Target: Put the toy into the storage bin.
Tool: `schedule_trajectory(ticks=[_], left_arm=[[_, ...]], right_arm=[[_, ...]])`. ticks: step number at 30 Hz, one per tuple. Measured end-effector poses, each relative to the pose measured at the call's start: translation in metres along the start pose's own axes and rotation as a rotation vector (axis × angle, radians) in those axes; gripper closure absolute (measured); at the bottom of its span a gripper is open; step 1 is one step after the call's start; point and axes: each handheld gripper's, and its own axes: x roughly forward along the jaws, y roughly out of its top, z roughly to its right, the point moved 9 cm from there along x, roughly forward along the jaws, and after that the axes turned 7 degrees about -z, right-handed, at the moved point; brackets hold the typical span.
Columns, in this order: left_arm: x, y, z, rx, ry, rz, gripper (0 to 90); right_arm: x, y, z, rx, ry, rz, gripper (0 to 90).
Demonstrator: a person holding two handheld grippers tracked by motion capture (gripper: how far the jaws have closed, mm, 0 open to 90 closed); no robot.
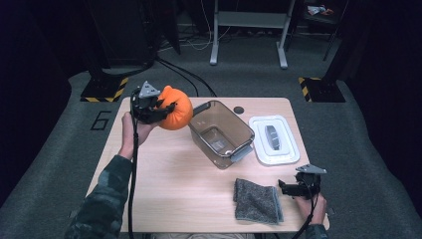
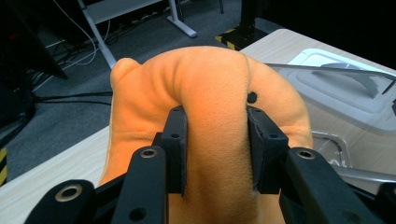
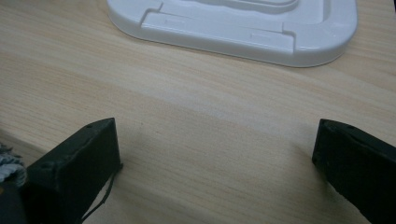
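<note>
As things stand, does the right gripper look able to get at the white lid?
Probably yes. The right gripper rests on the table with jaws wide open and nothing between them, and the white lid lies just ahead across bare wood. The grey cloth lies off to its side.

At the counter's (image 1: 164, 174) far left, the left hand-held gripper (image 1: 161, 108) clamps an orange plush toy (image 1: 175, 108) and holds it above the wood, just beside a clear plastic container (image 1: 220, 133) standing open at the centre. To the right of that container lies its white lid (image 1: 274, 139), flat on the counter. Near the front edge a grey cloth (image 1: 257, 201) lies folded, and just right of it the right hand-held gripper (image 1: 284, 187) rests low over the counter, its jaws apparently apart, though the view is too small to be sure.
</note>
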Motion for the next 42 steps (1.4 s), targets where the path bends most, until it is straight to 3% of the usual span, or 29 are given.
schedule_trajectory(ticks=[14,22,25,42], left_arm=[[0.023,0.024,0.018,-0.001,-0.034,0.017,63.7],[0.039,0.036,0.035,0.0,-0.067,0.015,63.6],[0.047,0.042,0.044,0.018,-0.082,0.007,63.5],[0.077,0.044,0.079,0.062,-0.144,-0.022,62.8]], right_arm=[[0.0,0.0,0.0,0.001,0.001,0.001,0.0],[0.0,0.0,0.0,0.001,0.001,0.0,0.0],[0.0,0.0,0.0,0.003,0.001,0.002,0.0],[0.0,0.0,0.0,0.005,0.001,0.001,0.0]])
